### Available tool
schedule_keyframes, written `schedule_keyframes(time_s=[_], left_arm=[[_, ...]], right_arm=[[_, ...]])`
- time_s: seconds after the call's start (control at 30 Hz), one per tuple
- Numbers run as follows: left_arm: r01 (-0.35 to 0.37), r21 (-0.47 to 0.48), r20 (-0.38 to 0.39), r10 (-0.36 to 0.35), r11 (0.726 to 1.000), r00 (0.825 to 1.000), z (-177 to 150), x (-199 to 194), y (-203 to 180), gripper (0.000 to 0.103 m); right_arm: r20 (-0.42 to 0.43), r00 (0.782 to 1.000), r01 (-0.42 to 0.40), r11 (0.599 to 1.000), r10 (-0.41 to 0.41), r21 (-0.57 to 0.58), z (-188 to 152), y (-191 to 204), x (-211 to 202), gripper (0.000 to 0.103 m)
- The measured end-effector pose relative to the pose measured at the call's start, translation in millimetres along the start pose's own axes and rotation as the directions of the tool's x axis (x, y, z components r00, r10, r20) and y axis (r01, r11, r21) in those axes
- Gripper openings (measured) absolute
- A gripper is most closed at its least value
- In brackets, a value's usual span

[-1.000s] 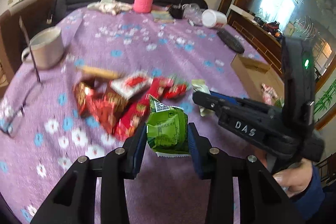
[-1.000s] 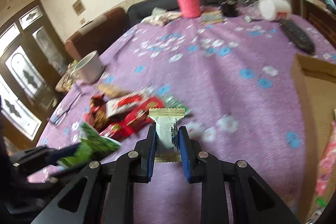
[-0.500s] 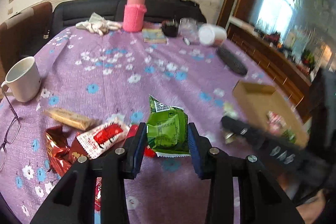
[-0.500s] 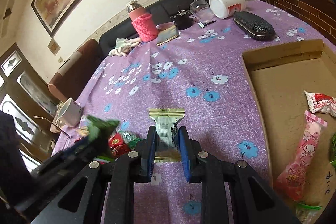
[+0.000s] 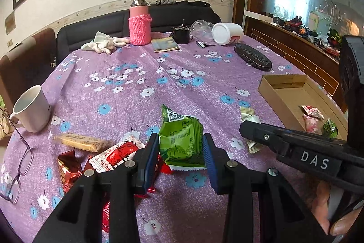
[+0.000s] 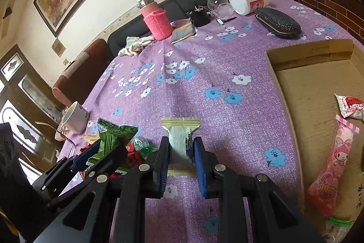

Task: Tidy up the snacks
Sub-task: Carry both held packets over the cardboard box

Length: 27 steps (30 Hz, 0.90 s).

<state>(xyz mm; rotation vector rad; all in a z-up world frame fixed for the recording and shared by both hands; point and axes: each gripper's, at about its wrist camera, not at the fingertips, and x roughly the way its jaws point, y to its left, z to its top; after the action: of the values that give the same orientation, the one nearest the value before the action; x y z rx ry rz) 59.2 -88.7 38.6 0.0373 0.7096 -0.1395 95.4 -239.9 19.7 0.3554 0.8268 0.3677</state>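
While both grippers hang above the purple floral tablecloth (image 5: pixel 141 83), each carries one snack. Left gripper (image 5: pixel 181 153): its blue-padded fingers (image 5: pixel 152 152) are clamped on a green snack packet (image 5: pixel 182 142), which stands upright between them, its QR-code corner uppermost. Right gripper (image 6: pixel 181 157): its fingers (image 6: pixel 200 158) are pressed against the sides of a pale, cream-edged wafer packet (image 6: pixel 180 140), likewise held upright and clear of the cloth.

The landmark for what follows is the open cardboard box (image 6: pixel 309 74), lying on the cloth at the right edge of both views. Inside the box lie a pink cartoon-printed packet (image 6: pixel 334 165), a small red-and-white packet (image 6: pixel 350 106) beyond it, and a green-tipped wrapper (image 6: pixel 336 222) at the near corner. The wafer packet is just left of the box's near wall; the green packet is farther left again. Well left of the box a loose pile of snacks (image 5: pixel 109 154) remains on the cloth, among them a red-and-white packet and a tan bar (image 5: pixel 79 142). Farther left still stand a white mug (image 5: pixel 31 108) and a pair of glasses (image 5: pixel 18 165). Beyond the box, near the far table edge, are a black textured case (image 6: pixel 278 25), a tipped white jar (image 6: pixel 249 0) and a flask in a pink knitted sleeve (image 6: pixel 157 19).
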Motion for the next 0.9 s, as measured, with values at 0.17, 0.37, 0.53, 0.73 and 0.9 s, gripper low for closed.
schedule_keyframes(time_s=[0.17,0.37,0.53,0.73,0.9], left_arm=[[-0.014,-0.001,0.004,0.014,1.000,1.000,0.1,-0.1,0.2,0.037],[-0.015,-0.003,-0.012,0.015,1.000,1.000,-0.2,4.8,0.9,0.037],[-0.013,-0.003,-0.011,0.013,1.000,1.000,-0.3,4.9,1.0,0.037],[-0.012,-0.022,-0.003,0.012,1.000,1.000,0.2,3.4,5.6,0.037],[0.009,-0.054,-0.003,-0.009,0.999,1.000,2.1,2.2,11.3,0.037]], right_arm=[[-0.011,1.000,-0.007,1.000,0.007,-0.002,-1.1,0.6,2.0,0.023],[-0.018,1.000,-0.014,1.000,0.014,0.002,-0.7,0.0,3.8,0.023],[-0.015,1.000,-0.022,1.000,0.022,0.005,-0.9,1.8,2.0,0.023],[0.012,1.000,-0.008,1.000,0.007,0.006,0.5,2.2,-3.5,0.023],[0.028,1.000,0.004,1.000,-0.005,0.024,4.5,-2.5,-6.6,0.023]])
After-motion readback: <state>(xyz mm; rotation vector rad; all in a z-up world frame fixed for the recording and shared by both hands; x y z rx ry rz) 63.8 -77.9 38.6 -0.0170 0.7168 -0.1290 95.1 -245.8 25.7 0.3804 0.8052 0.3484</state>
